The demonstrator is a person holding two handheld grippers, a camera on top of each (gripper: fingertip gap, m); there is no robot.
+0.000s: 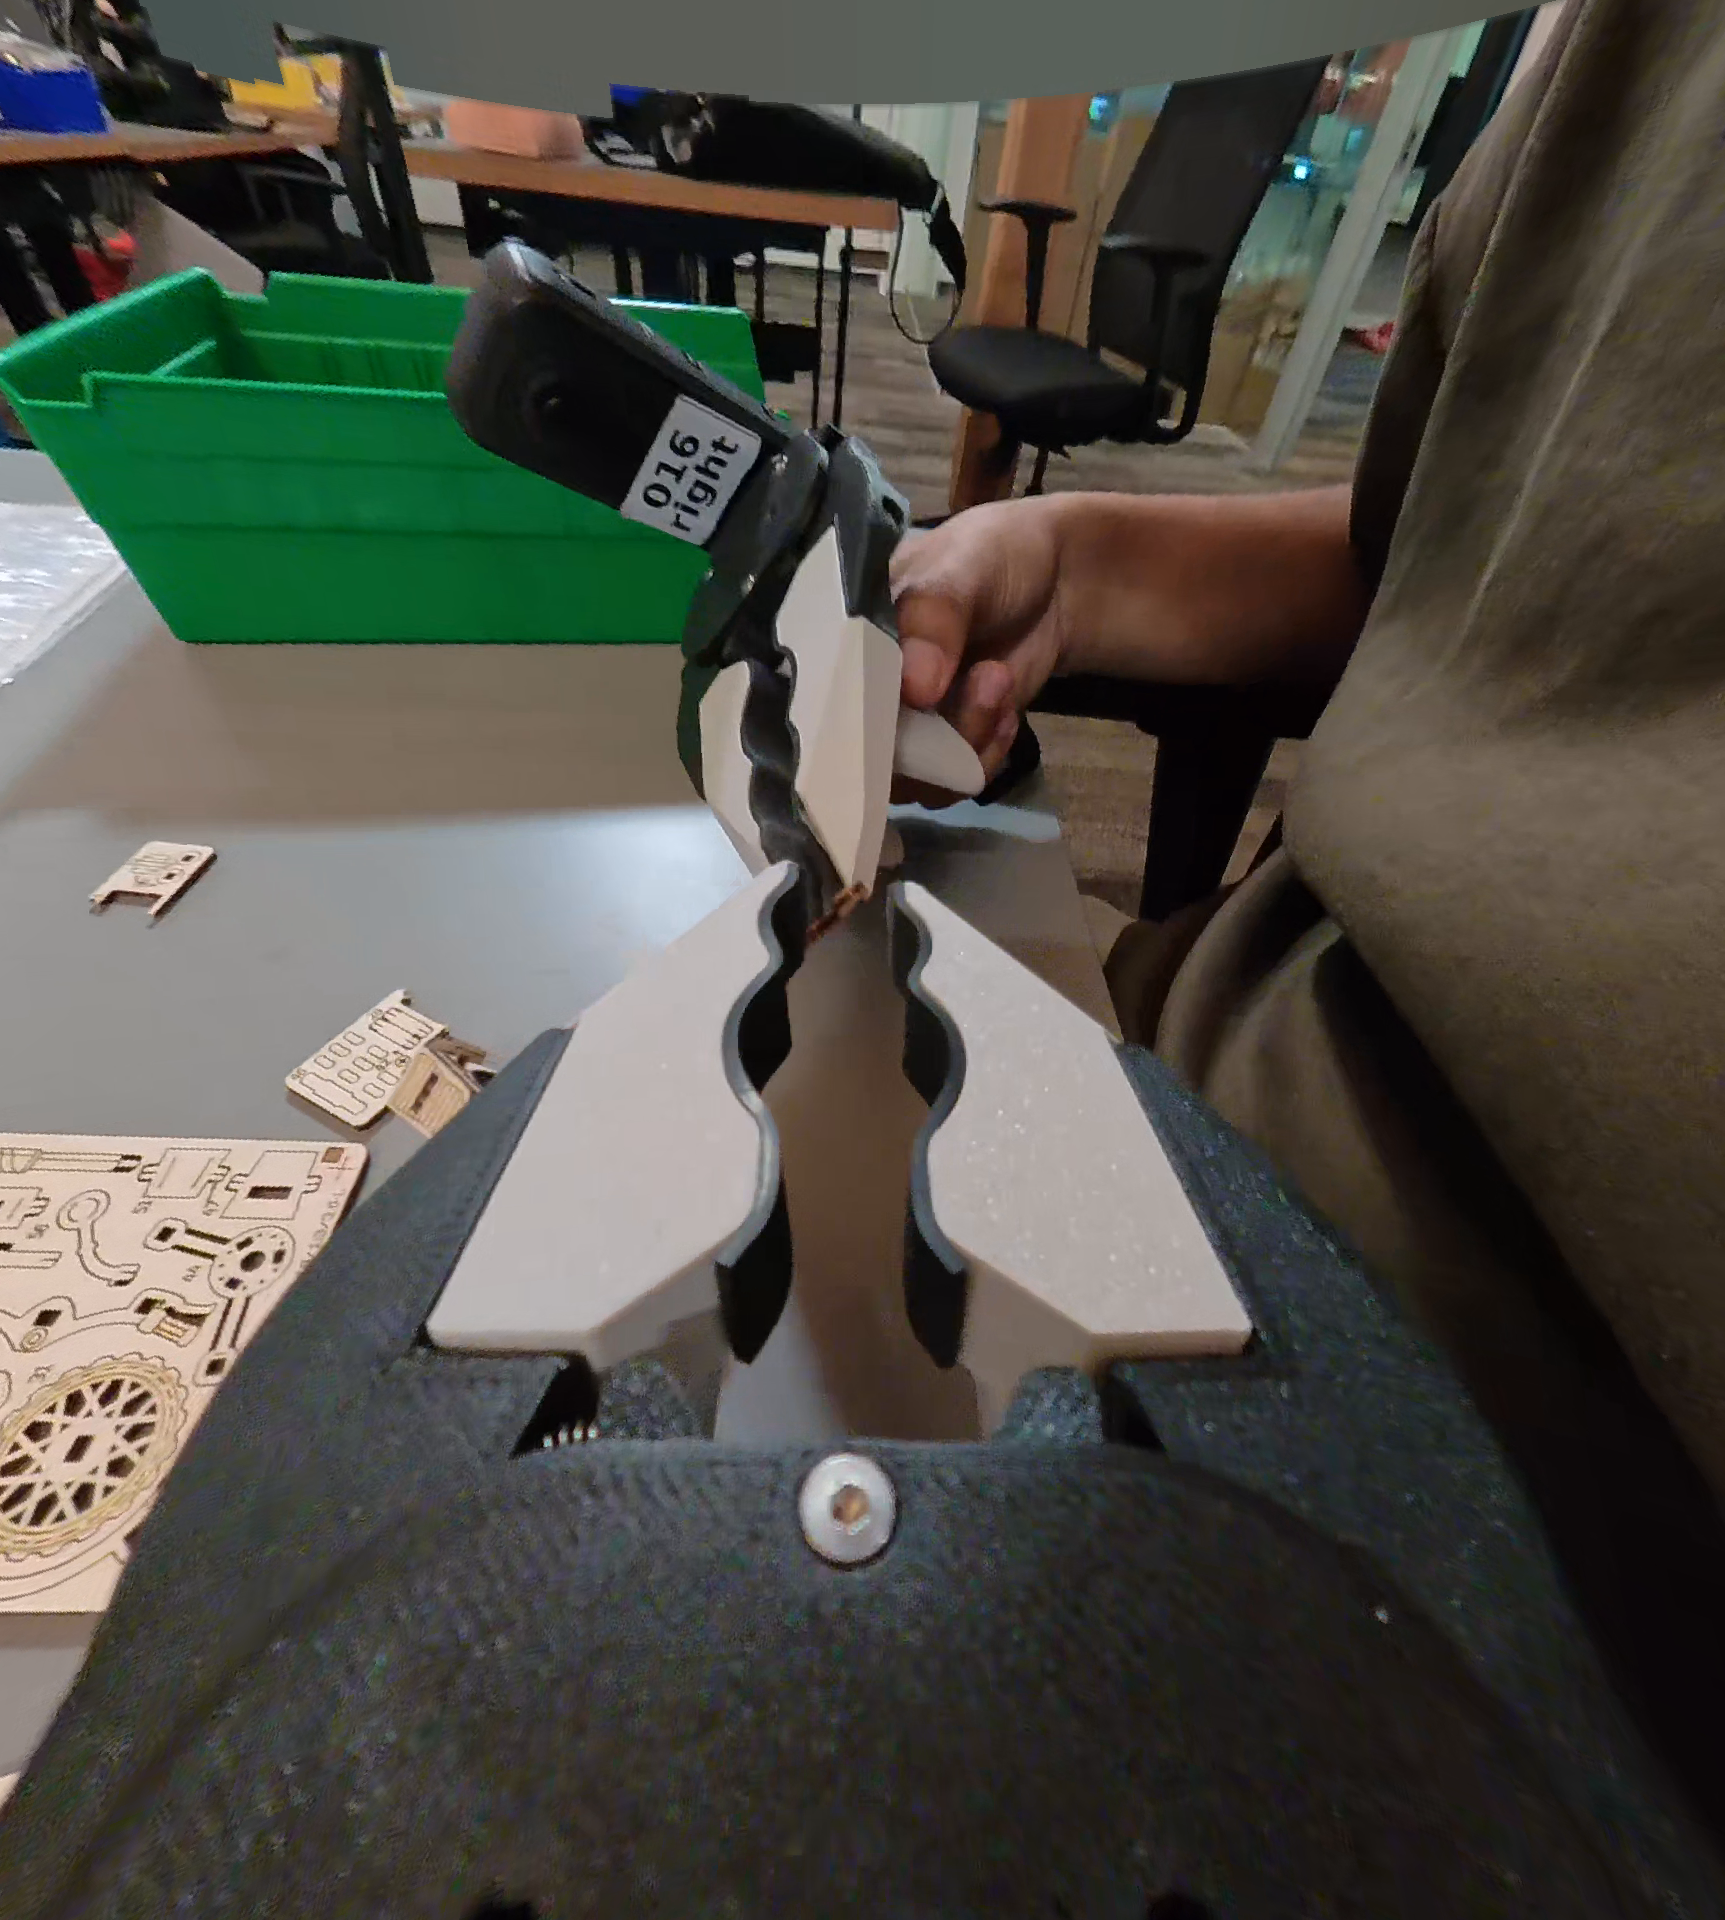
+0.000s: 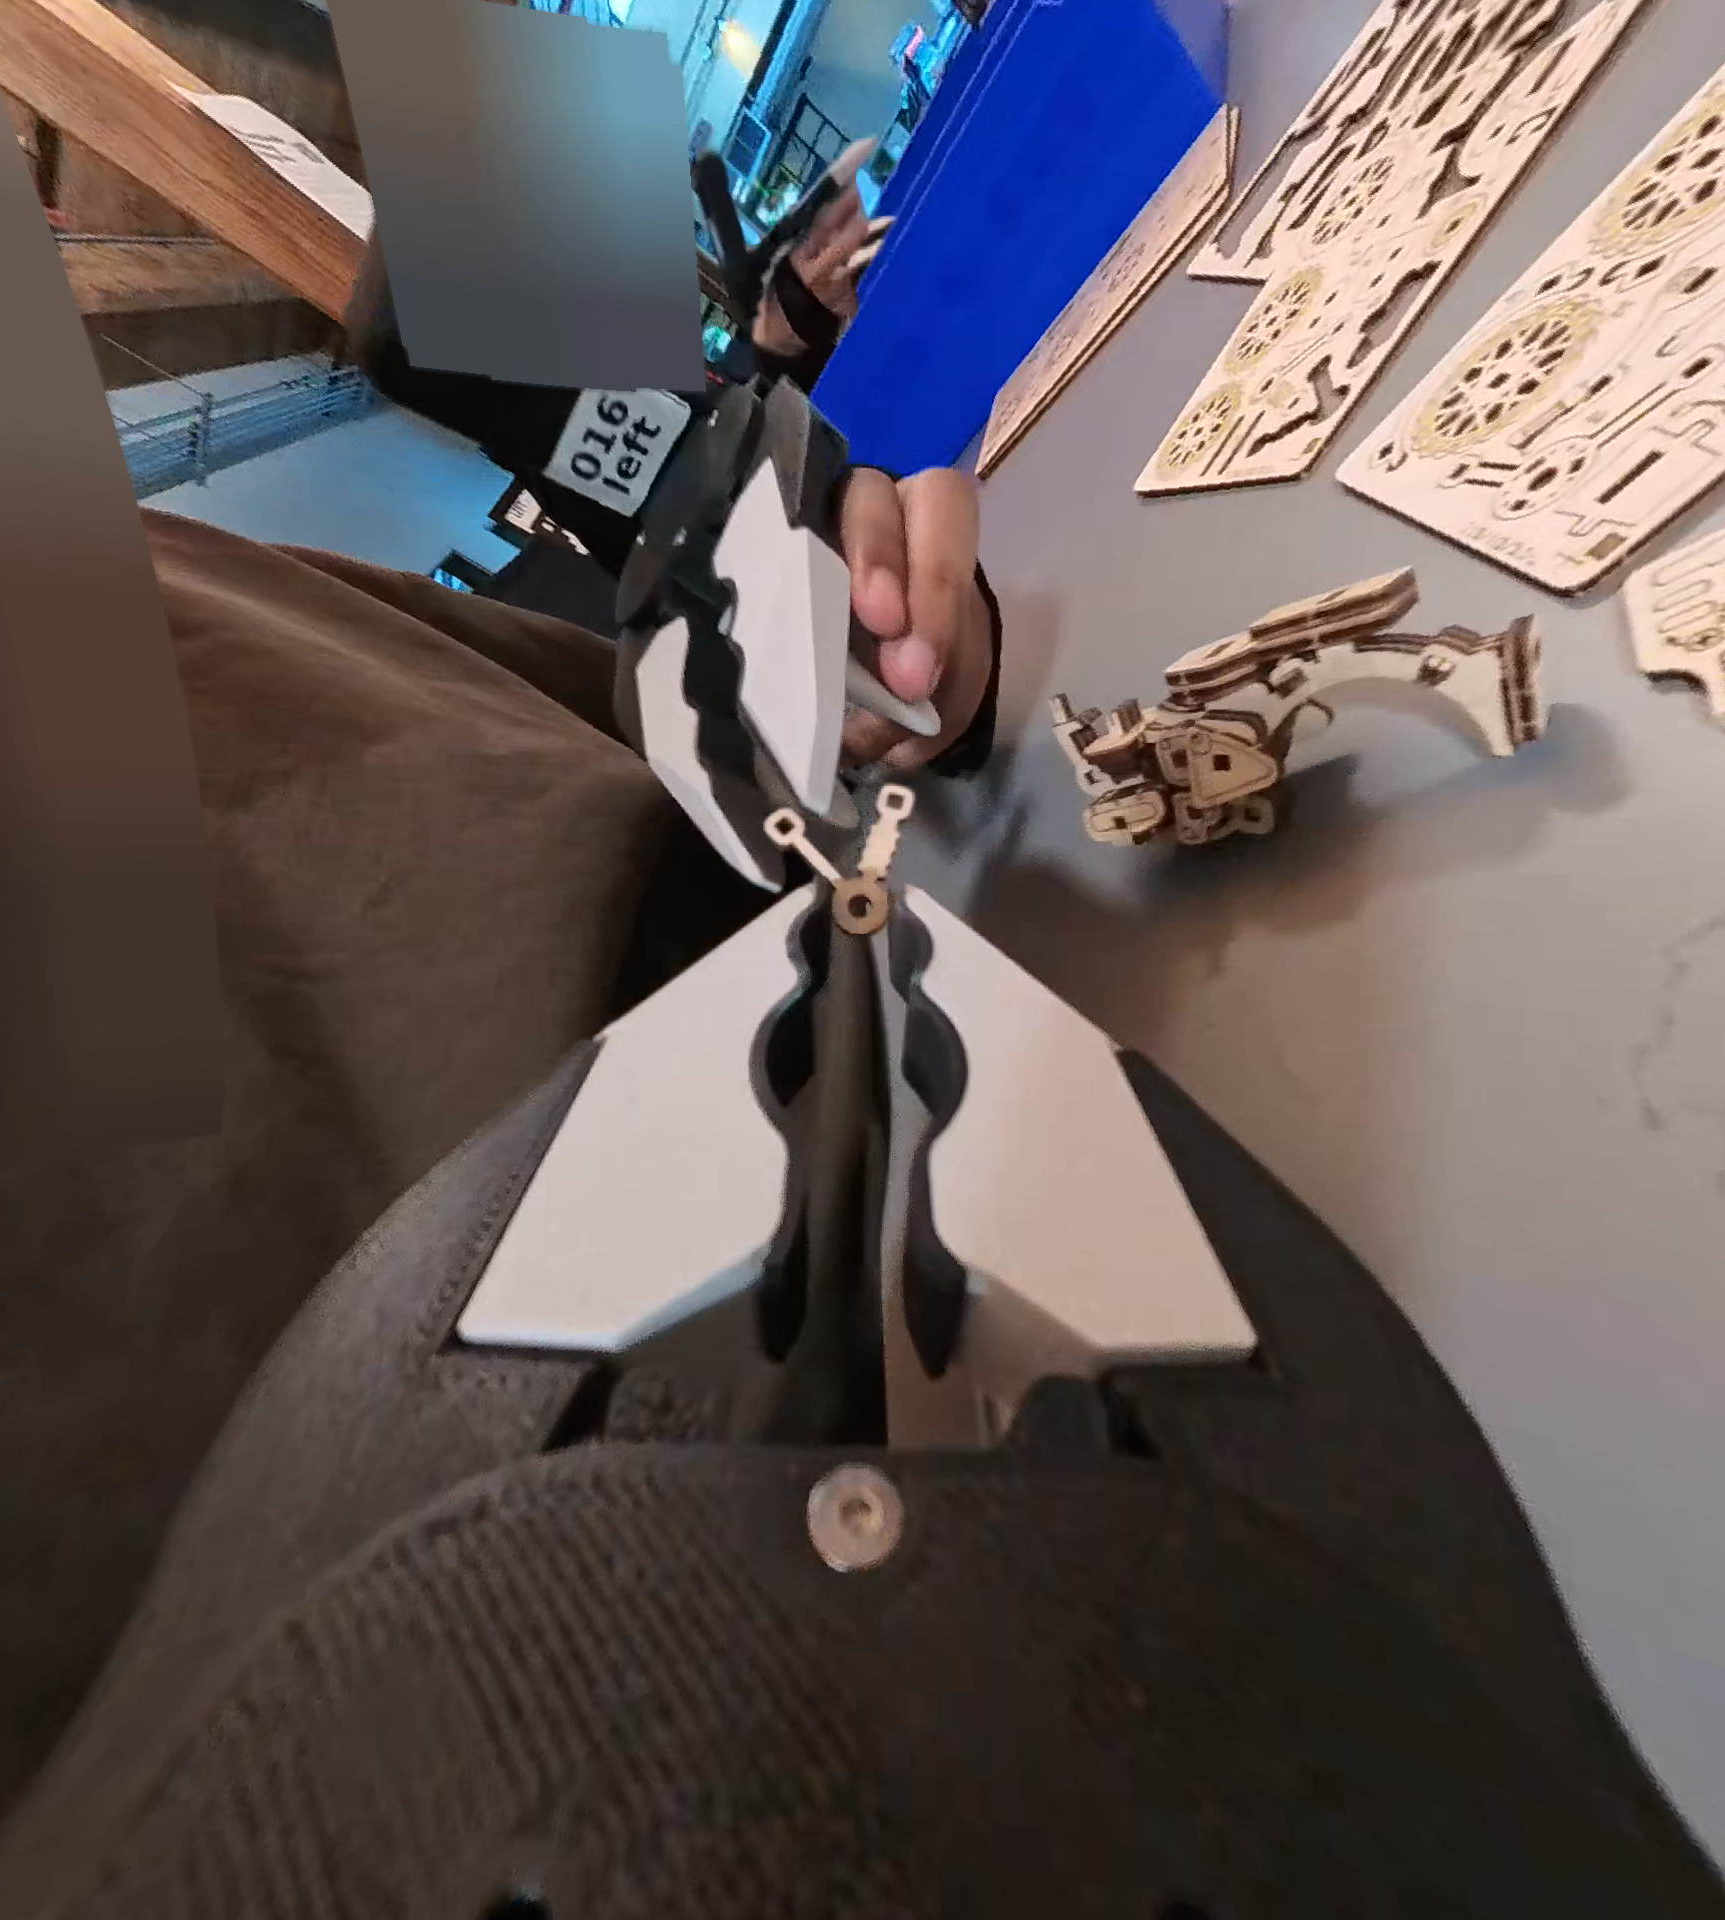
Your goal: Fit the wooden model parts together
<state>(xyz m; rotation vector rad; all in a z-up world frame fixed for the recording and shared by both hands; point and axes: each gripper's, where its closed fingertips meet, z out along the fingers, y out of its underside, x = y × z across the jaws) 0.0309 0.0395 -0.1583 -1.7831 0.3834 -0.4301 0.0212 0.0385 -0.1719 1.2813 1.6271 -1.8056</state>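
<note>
My right gripper [image 2: 858,896] is shut on a small wooden part [image 2: 858,902], a ring with two thin key-shaped arms that stick out past the fingertips. My left gripper [image 1: 845,883] is open and empty. The two grippers meet tip to tip above the table's near edge. In the left wrist view the right gripper [image 1: 827,883] points down into the gap between my left fingertips, and only an edge of the part [image 1: 830,914] shows. In the right wrist view the left gripper [image 2: 801,831] sits just behind one arm of the part. I cannot tell whether it touches.
A partly built wooden model [image 2: 1284,727] stands on the grey table [image 2: 1460,1143]. Laser-cut sheets [image 2: 1585,395] lie beyond it, one also in the left wrist view [image 1: 58,1351]. Loose flat pieces [image 1: 380,1060] and a green bin [image 1: 318,468] are farther back. The person's torso [image 1: 1564,831] is close by. My two grippers' fingertips are within a few centimetres of each other.
</note>
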